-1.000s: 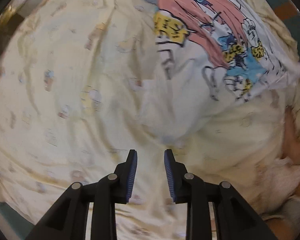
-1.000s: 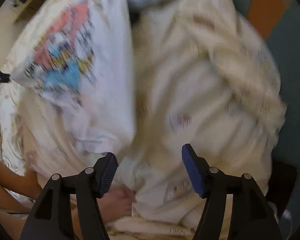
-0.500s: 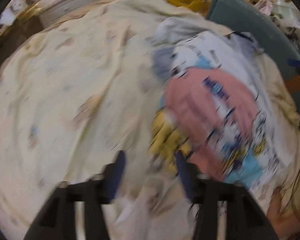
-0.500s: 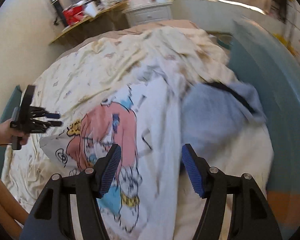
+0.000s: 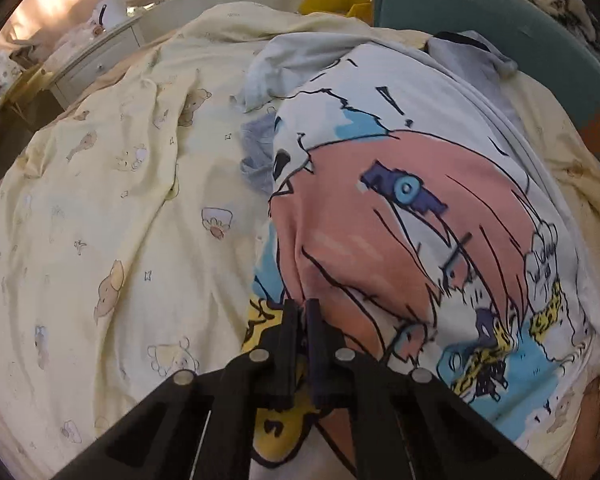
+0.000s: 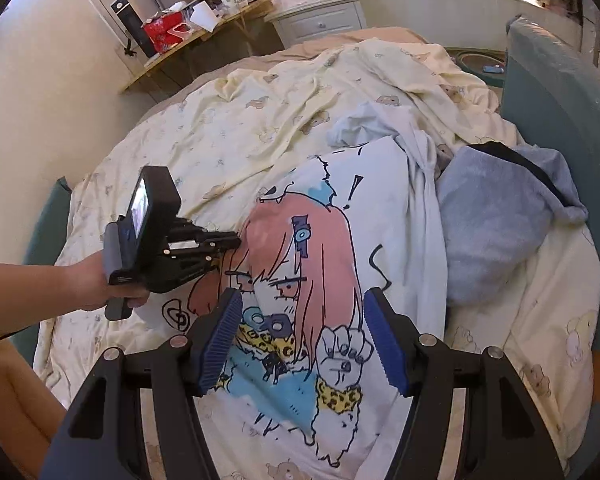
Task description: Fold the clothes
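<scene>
White cotton t-shirt with pink-haired anime print (image 6: pixel 312 280) lies spread mid-frame on yellow bear-print duvet (image 6: pixel 260 128). Left gripper (image 5: pixel 301 312) pinches shirt's edge, lower centre. Right gripper (image 6: pixel 304 336) spread wide, hovering above print.

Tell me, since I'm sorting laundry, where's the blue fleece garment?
In the right wrist view, the blue fleece garment lies right of the printed T-shirt, against the teal headboard.

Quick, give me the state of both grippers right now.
Left gripper: shut on the printed T-shirt, pinching its left edge.
Right gripper: open, holding nothing, above the T-shirt's print.
</scene>
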`<state>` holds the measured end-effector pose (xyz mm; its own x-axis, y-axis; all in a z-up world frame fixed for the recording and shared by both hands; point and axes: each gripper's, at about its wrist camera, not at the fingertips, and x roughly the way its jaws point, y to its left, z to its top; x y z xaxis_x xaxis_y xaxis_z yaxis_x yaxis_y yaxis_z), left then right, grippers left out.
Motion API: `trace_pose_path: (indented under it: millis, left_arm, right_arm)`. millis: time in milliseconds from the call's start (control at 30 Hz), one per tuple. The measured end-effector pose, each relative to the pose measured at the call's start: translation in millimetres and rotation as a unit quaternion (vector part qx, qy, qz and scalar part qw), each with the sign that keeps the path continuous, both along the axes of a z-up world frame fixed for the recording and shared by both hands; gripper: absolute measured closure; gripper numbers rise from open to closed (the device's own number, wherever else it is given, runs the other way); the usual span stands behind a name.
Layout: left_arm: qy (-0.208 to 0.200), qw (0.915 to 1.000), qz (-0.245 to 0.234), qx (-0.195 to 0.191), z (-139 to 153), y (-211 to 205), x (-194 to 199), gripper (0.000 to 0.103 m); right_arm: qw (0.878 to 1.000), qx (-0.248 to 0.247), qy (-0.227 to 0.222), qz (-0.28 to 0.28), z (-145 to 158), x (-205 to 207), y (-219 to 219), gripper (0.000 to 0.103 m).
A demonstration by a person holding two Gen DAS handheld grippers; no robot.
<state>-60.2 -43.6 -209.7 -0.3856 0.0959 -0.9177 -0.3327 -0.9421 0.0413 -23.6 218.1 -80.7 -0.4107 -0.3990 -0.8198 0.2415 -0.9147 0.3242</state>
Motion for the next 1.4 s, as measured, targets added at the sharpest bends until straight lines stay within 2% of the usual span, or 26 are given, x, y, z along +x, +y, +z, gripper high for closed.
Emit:
trace_pose_path:
  millis: [67, 133, 167, 233, 300, 400, 500, 600, 667, 700, 767, 833, 900, 933, 1000, 1100, 1167, 1200, 1233, 1300, 1367, 1400]
  left_arm:
    - [0.013, 0.9999, -0.002, -0.002, 6, 3, 8, 0.100]
    - [0.048, 0.9983, -0.023, -0.024, 17, 15, 20, 0.100]
    - [0.070, 0.9952, -0.057, -0.037, 24, 29, 32, 0.100]
    - [0.103, 0.9848, -0.129, -0.054, 35, 60, 58, 0.100]
    - [0.123, 0.9696, -0.203, -0.061, 42, 93, 83, 0.101]
    - [0.126, 0.9552, -0.260, -0.062, 40, 129, 110, 0.103]
    - [0.109, 0.9462, -0.300, -0.051, 27, 161, 136, 0.103]
    - [0.097, 0.9363, -0.334, -0.048, 13, 190, 159, 0.103]
    - [0.097, 0.9402, -0.323, -0.050, 10, 192, 161, 0.102]
    - [0.101, 0.9469, -0.301, -0.051, 12, 189, 157, 0.102]
    - [0.106, 0.9609, -0.255, -0.021, 26, 166, 143, 0.101]
    - [0.115, 0.9715, -0.207, 0.006, 40, 136, 125, 0.092]
    - [0.127, 0.9812, -0.143, 0.029, 52, 100, 98, 0.063]
    - [0.130, 0.9840, -0.114, 0.042, 55, 81, 86, 0.061]
    - [0.135, 0.9867, -0.058, 0.070, 62, 43, 61, 0.061]
    - [0.125, 0.9901, -0.001, 0.065, 53, 10, 29, 0.061]
    - [0.095, 0.9914, 0.039, 0.081, 40, -10, 12, 0.061]
    - [0.061, 0.9908, 0.059, 0.106, 28, -20, 0, 0.061]
    - [0.037, 0.9891, 0.069, 0.124, 18, -26, -6, 0.061]
    - [-0.006, 0.9804, 0.082, 0.179, -3, -36, -19, 0.061]
    - [-0.003, 0.9833, 0.092, 0.157, -13, -35, -25, 0.061]
    - [-0.013, 0.9820, 0.099, 0.160, -20, -36, -31, 0.061]
  right_arm:
    - [1.000, -0.002, 0.000, -0.007, 1, 3, 4, 0.035]
    - [1.000, -0.004, 0.000, -0.015, 3, 5, 10, 0.035]
    - [1.000, -0.005, 0.002, -0.019, 4, 6, 13, 0.035]
    - [1.000, -0.005, 0.005, -0.027, 7, 6, 20, 0.035]
    - [1.000, -0.002, 0.009, -0.030, 11, 4, 26, 0.035]
    - [0.999, 0.005, 0.019, -0.039, 21, -3, 36, 0.035]
    - [0.999, 0.001, 0.018, -0.044, 27, -12, 40, 0.035]
    - [1.000, 0.014, 0.005, -0.025, 21, -21, 27, 0.035]
    - [1.000, 0.031, 0.001, -0.005, 14, -25, 13, 0.035]
    - [0.999, 0.037, 0.003, 0.008, 9, -27, 5, 0.035]
    - [0.999, 0.042, 0.001, 0.021, 0, -32, -5, 0.035]
    - [0.999, 0.043, -0.003, 0.022, -8, -37, -11, 0.035]
    - [0.999, 0.035, -0.006, 0.013, -12, -39, -10, 0.035]
    - [1.000, 0.026, -0.007, 0.006, -14, -39, -9, 0.035]
    - [1.000, 0.009, -0.008, -0.008, -16, -38, -5, 0.035]
    - [0.999, -0.017, -0.013, -0.034, -22, -34, 0, 0.035]
    - [0.998, -0.038, -0.017, -0.046, -24, -31, 4, 0.035]
    - [0.998, -0.043, -0.020, -0.047, -25, -30, 6, 0.035]
    - [0.998, -0.040, -0.023, -0.051, -27, -28, 10, 0.035]
    - [0.997, -0.040, -0.026, -0.064, -27, -27, 17, 0.035]
    - [0.995, -0.062, -0.032, -0.078, -30, -27, 26, 0.035]
    - [0.994, -0.069, -0.034, -0.084, -31, -26, 29, 0.035]
